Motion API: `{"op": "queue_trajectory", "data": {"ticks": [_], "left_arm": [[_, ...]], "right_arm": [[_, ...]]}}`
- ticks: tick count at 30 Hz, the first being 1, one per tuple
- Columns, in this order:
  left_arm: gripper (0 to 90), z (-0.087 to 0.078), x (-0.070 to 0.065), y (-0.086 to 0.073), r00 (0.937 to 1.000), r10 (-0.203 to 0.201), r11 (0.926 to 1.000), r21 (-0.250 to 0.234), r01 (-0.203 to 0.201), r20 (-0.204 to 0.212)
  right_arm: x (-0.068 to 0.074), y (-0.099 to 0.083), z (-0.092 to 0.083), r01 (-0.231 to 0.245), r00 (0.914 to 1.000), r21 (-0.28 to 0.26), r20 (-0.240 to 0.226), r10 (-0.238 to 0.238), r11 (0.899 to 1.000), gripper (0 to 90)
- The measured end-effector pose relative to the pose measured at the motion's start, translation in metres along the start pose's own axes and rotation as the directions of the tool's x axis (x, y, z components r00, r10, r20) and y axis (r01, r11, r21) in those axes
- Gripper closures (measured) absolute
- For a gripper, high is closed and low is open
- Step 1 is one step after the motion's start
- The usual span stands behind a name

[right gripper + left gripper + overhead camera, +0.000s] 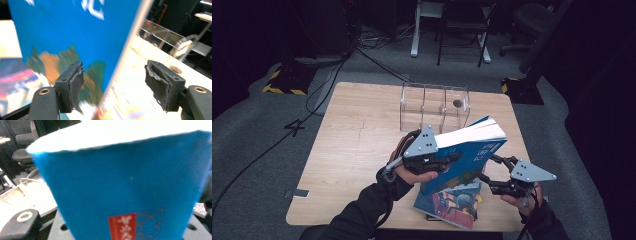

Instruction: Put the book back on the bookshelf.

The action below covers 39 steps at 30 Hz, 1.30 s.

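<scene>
Two claws: left claw [451, 159] grips tilted blue book [472, 150]; right claw [490, 176] spread.

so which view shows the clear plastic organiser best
The high view: the clear plastic organiser stands whole at the table's far edge, its compartments visible, a small dark thing in the right one. The right gripper view catches just a blurred clear edge behind the blue book.

High overhead; gripper cameras close, sharing blue book [467, 152].
</scene>
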<state>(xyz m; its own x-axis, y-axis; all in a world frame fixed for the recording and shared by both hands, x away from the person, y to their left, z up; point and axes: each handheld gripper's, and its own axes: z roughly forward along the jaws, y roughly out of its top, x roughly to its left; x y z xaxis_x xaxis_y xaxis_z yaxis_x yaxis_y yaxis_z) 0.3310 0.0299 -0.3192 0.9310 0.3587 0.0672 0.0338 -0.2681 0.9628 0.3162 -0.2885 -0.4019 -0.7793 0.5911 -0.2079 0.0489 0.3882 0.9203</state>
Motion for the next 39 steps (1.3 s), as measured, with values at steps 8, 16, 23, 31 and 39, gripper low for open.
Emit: {"op": "queue_trajectory", "data": {"ticks": [8,16,23,31,39], "left_arm": [[58.9,0.0,0.0,0.001,1.0,0.006,1.0,0.004,-0.006,0.005],[59.4,0.005,0.005,0.004,0.9999,-0.011,0.9999,0.003,0.011,-0.005],[60.0,0.011,0.011,0.016,0.9997,0.007,1.0,0.005,-0.007,-0.023],[60.8,0.007,0.017,0.029,0.9957,0.048,0.9987,0.018,-0.047,-0.079],[60.7,-0.014,0.041,0.026,0.9852,0.01,0.9999,0.001,-0.01,-0.171]], "right_arm": [[-0.029,-0.036,-0.009,-0.063,0.9928,0.09,0.107,0.053,0.994,32.7],[-0.045,-0.06,-0.001,-0.138,0.985,0.169,0.127,0.117,0.976,33.2],[-0.046,-0.061,0.0,-0.155,0.9839,0.166,0.115,0.137,0.974,32.9],[-0.048,-0.064,-0.001,-0.177,0.981,0.16,0.108,0.161,0.971,32.9],[-0.047,-0.065,0.003,-0.183,0.9813,0.169,0.09,0.17,0.969,33.2]]}}
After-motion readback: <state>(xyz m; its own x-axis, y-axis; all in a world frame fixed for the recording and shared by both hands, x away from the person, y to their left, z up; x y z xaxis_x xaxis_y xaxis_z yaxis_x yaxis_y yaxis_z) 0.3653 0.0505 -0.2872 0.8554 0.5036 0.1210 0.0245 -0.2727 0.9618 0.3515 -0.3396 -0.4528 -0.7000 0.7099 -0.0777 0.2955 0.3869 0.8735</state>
